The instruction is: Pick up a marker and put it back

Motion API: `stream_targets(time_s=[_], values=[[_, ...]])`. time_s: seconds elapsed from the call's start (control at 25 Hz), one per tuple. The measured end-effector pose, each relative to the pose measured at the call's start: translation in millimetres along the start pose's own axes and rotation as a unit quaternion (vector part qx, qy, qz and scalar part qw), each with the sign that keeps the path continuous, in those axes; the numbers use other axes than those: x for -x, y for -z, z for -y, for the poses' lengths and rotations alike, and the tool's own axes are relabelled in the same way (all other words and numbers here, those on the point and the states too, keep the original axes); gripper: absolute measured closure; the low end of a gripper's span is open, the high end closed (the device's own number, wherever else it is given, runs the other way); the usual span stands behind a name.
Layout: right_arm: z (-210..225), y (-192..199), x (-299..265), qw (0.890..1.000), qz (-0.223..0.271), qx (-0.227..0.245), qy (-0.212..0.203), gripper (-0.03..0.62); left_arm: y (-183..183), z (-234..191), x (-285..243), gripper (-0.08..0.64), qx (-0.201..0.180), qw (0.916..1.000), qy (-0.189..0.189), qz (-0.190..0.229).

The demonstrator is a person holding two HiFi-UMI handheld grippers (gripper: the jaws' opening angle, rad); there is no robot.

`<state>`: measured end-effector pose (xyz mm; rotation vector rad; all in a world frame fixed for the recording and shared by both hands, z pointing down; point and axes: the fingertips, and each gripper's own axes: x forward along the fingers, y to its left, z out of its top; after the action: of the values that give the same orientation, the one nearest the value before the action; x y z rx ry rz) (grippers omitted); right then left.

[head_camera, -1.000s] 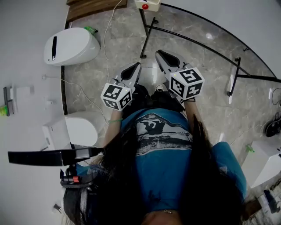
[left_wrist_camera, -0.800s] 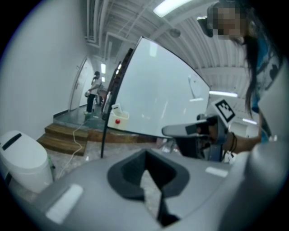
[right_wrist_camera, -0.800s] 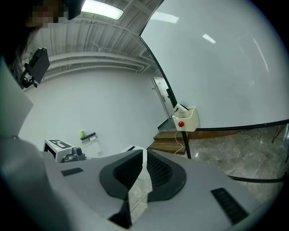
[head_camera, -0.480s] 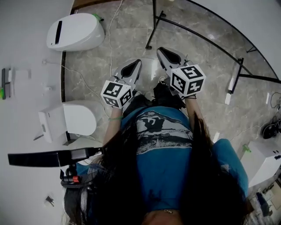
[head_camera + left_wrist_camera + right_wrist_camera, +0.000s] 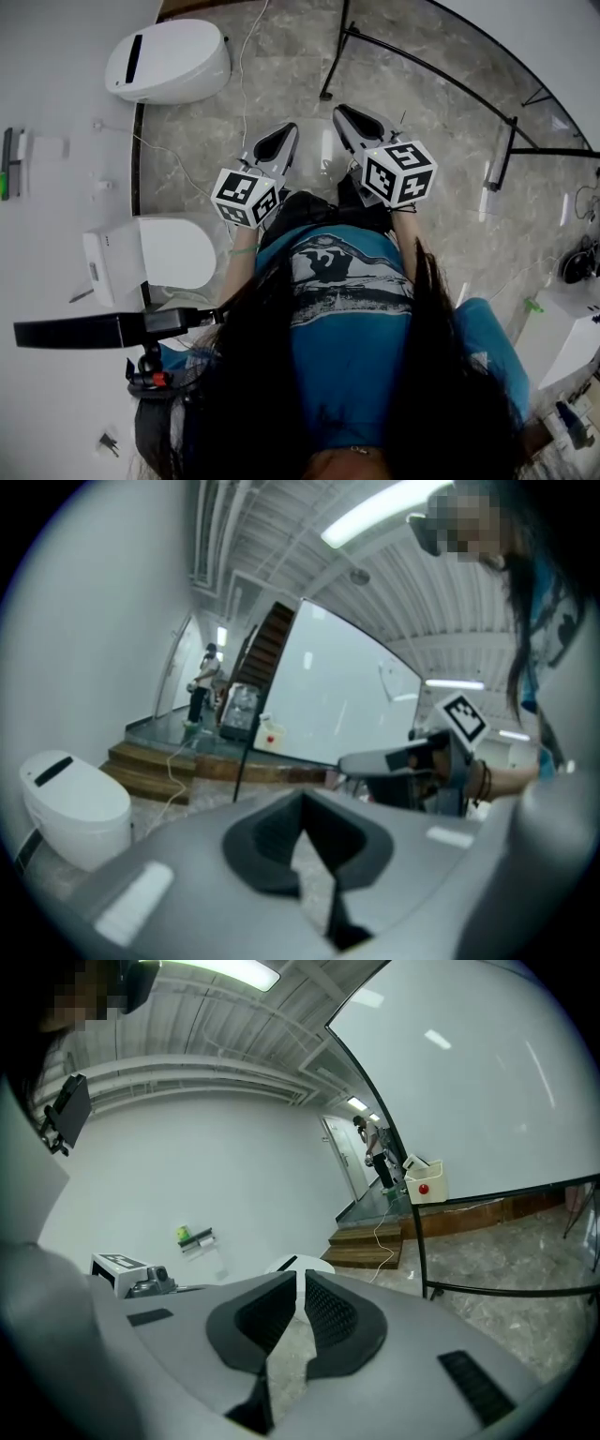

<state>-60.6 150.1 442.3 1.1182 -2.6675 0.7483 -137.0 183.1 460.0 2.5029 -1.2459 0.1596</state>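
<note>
No marker shows between any jaws. In the head view my left gripper (image 5: 285, 131) and right gripper (image 5: 341, 114) are held side by side in front of the person's body, above the marble floor. Both are shut and empty. The left gripper view shows its jaws (image 5: 302, 801) meeting, with the right gripper (image 5: 412, 757) beyond. The right gripper's pads (image 5: 301, 1281) are nearly touching, with nothing between them. A small ledge (image 5: 195, 1237) on the white wall carries a green item and dark sticks, too small to tell apart. The same ledge (image 5: 9, 164) sits at the head view's left edge.
A white rounded unit (image 5: 169, 61) stands on the floor at upper left, another white unit (image 5: 173, 253) nearer the person. A cable (image 5: 239, 84) runs over the floor. A whiteboard (image 5: 487, 1082) on a black stand (image 5: 412, 66) curves along the right. A person (image 5: 202, 682) stands far off by wooden steps.
The head view has shifted, so the floor and the white unit slid to the right in the frame. Both grippers keep their places side by side, jaws unchanged.
</note>
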Motion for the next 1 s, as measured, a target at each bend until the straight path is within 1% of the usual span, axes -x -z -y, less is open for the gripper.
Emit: stream_targets(time_s=[0.08,0.16,0.36,0.48,0.68,0.8,0.92,1.0], values=[[-10.4,6.2,6.5,1.0,0.009,-0.01,0.011,0.555,3.1,6.8,10.2,0.557,-0.006,0.9998,0.02,0.0],[-16.7,12.5,12.4,0.999,0.016,-0.01,0.026,0.557,7.6,11.7,16.4,0.557,-0.012,0.9992,0.037,-0.001],[-25.4,27.2,27.3,0.999,0.016,-0.003,0.041,0.561,14.8,24.8,27.9,0.557,-0.019,0.9985,0.05,-0.001],[-29.6,30.1,32.6,0.999,0.01,0.002,0.04,0.563,15.4,27.9,31.0,0.557,-0.016,0.9987,0.049,0.003],[-30.8,24.3,41.1,0.999,0.003,0.014,0.028,0.565,4.0,35.9,26.8,0.557,-0.013,0.999,0.039,0.018],[-25.5,28.1,70.5,1.0,-0.003,0.023,0.017,0.565,4.9,67.7,22.4,0.557,-0.01,0.9991,0.031,0.026],[-19.8,42.1,106.1,1.0,-0.004,0.025,0.012,0.565,18.0,105.8,23.1,0.557,-0.012,0.9993,0.027,0.025],[-17.2,48.1,118.5,1.0,-0.003,0.023,0.012,0.565,25.0,119.8,24.0,0.557,-0.012,0.9993,0.027,0.022]])
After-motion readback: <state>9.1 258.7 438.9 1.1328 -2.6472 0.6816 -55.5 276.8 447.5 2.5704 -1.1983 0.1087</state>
